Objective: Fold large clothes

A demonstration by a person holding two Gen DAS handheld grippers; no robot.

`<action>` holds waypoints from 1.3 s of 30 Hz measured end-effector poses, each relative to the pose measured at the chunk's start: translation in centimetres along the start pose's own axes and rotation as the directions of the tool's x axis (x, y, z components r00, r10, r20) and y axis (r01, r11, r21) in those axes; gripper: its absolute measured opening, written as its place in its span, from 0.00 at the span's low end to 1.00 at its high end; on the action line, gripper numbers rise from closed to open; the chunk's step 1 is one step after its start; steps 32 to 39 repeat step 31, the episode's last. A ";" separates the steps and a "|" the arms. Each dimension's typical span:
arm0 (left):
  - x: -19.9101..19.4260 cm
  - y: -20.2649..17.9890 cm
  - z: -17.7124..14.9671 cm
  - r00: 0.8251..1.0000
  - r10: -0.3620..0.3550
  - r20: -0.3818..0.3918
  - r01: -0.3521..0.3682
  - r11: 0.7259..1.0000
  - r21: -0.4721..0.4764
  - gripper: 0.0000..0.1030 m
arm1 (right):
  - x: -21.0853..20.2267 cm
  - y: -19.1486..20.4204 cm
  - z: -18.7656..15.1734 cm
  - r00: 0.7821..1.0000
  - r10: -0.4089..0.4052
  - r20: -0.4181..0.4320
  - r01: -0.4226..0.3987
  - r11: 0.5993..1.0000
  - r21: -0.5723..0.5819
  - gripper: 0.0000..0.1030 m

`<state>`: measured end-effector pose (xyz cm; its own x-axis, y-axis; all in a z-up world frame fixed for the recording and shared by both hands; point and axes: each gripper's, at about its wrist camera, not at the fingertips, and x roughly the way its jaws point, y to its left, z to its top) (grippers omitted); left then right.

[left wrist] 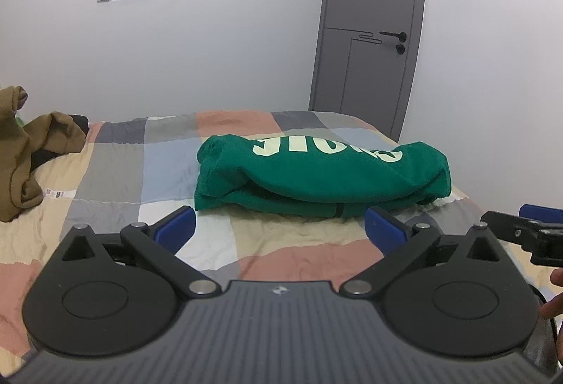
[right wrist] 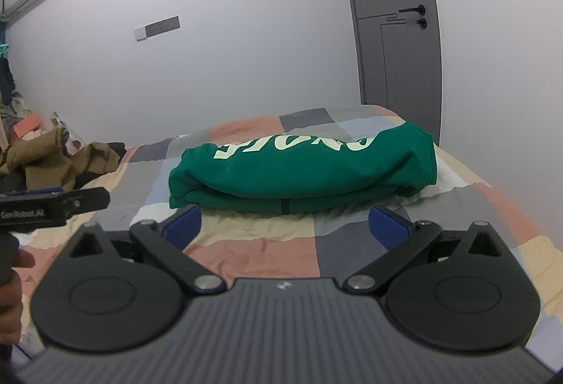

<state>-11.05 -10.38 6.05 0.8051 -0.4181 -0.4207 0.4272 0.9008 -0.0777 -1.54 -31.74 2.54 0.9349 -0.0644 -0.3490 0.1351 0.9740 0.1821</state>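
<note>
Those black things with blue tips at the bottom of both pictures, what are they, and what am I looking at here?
They are hand-held tongs, one in each of a person's hands, each carrying a camera that looks forward along its two fingers. One picture comes from the left tongs, the other from the right tongs. Both stand wide open and hold nothing. Ahead, on a bed with a patchwork cover, lies a folded green sweatshirt with pale lettering. A brown garment sits crumpled at the left, and a grey door is behind.

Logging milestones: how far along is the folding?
Done: green sweatshirt lies folded in a compact bundle on the patchwork bed. In hand: nothing; left gripper and right gripper are open, just short of it. Left: brown garment lies crumpled, unfolded.
</note>
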 end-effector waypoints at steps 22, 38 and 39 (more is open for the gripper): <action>-0.5 -1.1 0.0 1.000 0.014 0.004 -0.014 1.000 0.017 1.00 | -0.9 0.7 -0.2 1.000 -0.008 -0.004 0.008 1.000 -0.017 1.00; -1.1 -0.4 0.0 1.000 0.003 0.015 -0.003 1.000 -0.021 1.00 | -1.4 1.1 -0.3 1.000 -0.014 -0.004 0.013 1.000 -0.024 1.00; -1.1 -0.4 0.0 1.000 0.003 0.015 -0.003 1.000 -0.021 1.00 | -1.4 1.1 -0.3 1.000 -0.014 -0.004 0.013 1.000 -0.024 1.00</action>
